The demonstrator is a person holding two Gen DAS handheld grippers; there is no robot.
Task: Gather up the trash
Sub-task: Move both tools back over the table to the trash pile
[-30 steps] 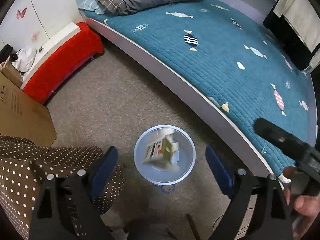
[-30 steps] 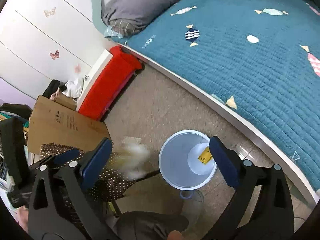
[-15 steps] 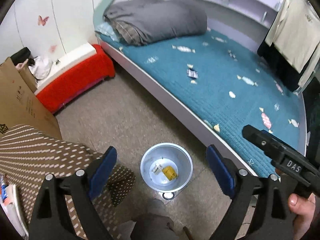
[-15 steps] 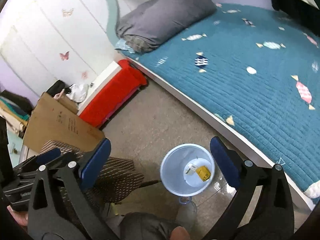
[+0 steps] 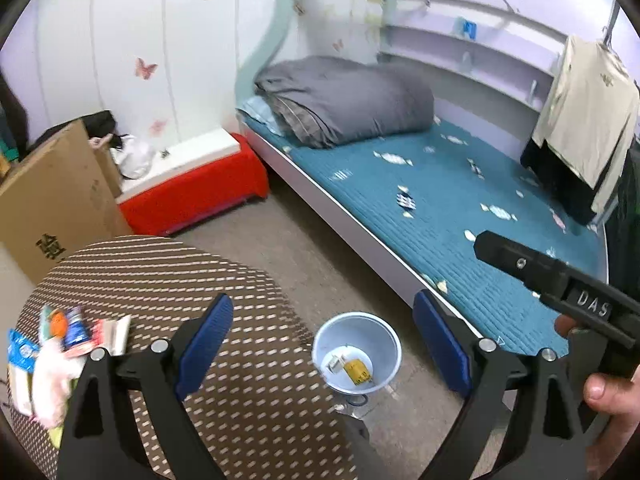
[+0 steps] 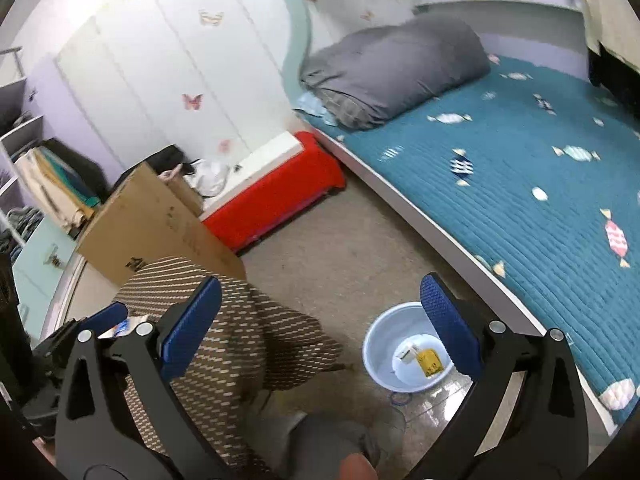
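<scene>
A pale blue waste bin [image 5: 356, 354] stands on the floor between the round table and the bed, and both my cameras look down into it. Inside lie a yellow wrapper [image 5: 358, 372] and a small white carton [image 5: 335, 362], side by side on the bottom. More trash [image 5: 60, 344], a blurred heap of coloured packets and pale paper, sits at the left edge of the round table with a brown dotted cloth [image 5: 248, 360]; only my left camera shows this heap plainly, while the right one catches just a sliver of it behind the left tool.

My left gripper [image 5: 320, 344] is spread wide with nothing between its blue pads. My right gripper [image 6: 320, 332] is equally wide and empty. The left view alone shows the right tool's black body and the hand [image 5: 612, 396] gripping it at the lower right.

Beyond lie a bed with a teal quilt [image 6: 520, 184], a folded grey duvet [image 5: 344, 104], a red bench [image 5: 192, 196] and a cardboard box [image 6: 148, 224].
</scene>
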